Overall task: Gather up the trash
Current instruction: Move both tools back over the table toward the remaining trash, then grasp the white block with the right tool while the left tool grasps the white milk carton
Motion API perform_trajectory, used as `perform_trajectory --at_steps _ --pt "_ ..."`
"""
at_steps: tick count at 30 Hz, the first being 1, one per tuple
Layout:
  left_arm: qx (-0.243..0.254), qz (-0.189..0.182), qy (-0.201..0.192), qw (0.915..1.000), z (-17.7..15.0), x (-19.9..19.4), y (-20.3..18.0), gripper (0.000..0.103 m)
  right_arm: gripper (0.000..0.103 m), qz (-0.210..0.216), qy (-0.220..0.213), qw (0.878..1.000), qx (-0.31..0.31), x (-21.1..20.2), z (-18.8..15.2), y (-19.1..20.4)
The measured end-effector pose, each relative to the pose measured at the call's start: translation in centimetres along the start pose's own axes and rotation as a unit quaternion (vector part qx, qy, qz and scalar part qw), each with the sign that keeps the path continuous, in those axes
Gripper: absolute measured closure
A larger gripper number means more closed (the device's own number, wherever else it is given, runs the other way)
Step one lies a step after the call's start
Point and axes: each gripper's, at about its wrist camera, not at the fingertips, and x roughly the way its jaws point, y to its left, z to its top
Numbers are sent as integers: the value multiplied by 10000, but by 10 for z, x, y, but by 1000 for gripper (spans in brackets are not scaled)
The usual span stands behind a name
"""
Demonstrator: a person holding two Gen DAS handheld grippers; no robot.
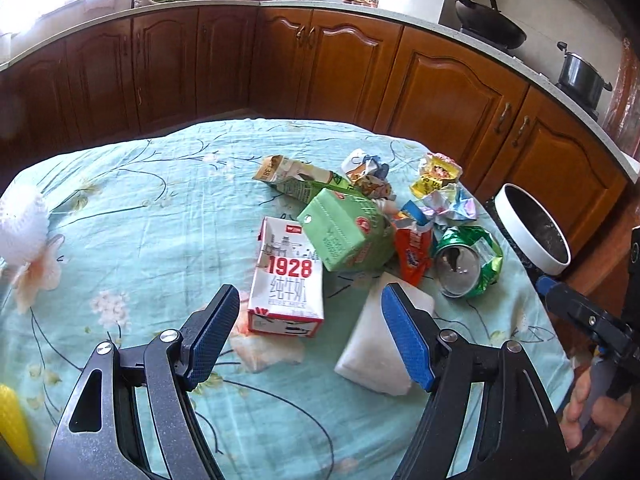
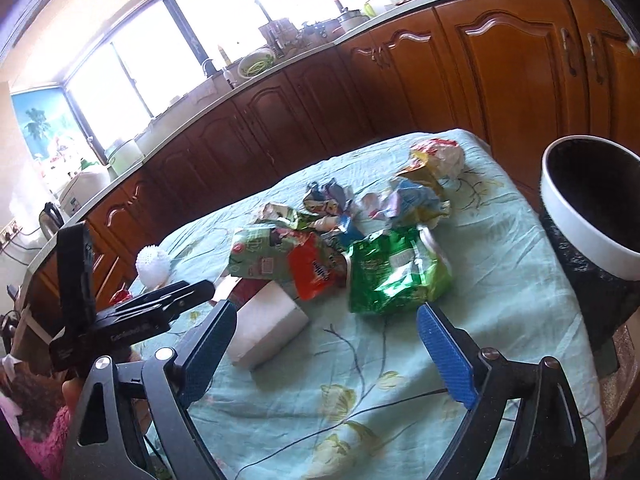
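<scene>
The trash pile [image 1: 360, 216] lies on the far right of the cloth-covered counter [image 1: 140, 200], with the white bin [image 1: 532, 228] just right of it. My left fingers [image 1: 310, 332] and right fingers [image 2: 326, 350] hang spread, grasping nothing.

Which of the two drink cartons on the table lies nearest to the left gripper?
The white carton printed 1928 in red, lying flat just ahead of the open fingers; the green carton sits farther back against the wrapper pile.

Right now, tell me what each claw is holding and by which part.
Nothing is held. The left claw stands open above the milk carton; the right claw stands open short of the crushed green can.
</scene>
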Motion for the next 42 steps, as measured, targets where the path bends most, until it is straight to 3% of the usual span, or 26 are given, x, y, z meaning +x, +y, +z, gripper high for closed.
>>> perform_trajectory --at_steps 5,10,12,19,28,31,36,37,42 --pt "164 -71 269 9995 2 22 7 28 25 218 434 9986 -195 29 -13 25" --pt "332 -13 487 9983 3 45 9 29 27 311 765 9961 -324 53 -24 44" --pt "356 -60 565 9977 2 51 11 53 27 313 833 9954 -365 57 -25 50" --pt "-65 -250 298 9992 1 21 41 57 26 220 928 9948 -353 71 -21 62" --pt "-693 -111 -83 9975 -10 -25 84 57 21 -768 920 9921 -384 105 -15 76" --pt "-721 -100 -102 9973 -14 -29 84 57 32 -830 929 9915 -384 109 -17 65" --pt "-686 -185 -77 9974 -16 -28 74 57 51 -397 745 9963 -146 84 -16 52" --pt "-668 -210 -71 9975 -17 -28 71 57 59 -311 696 9970 -129 77 -15 49" --pt "-441 -380 -143 9982 -13 -32 46 57 59 -61 498 9987 -116 47 -9 44"
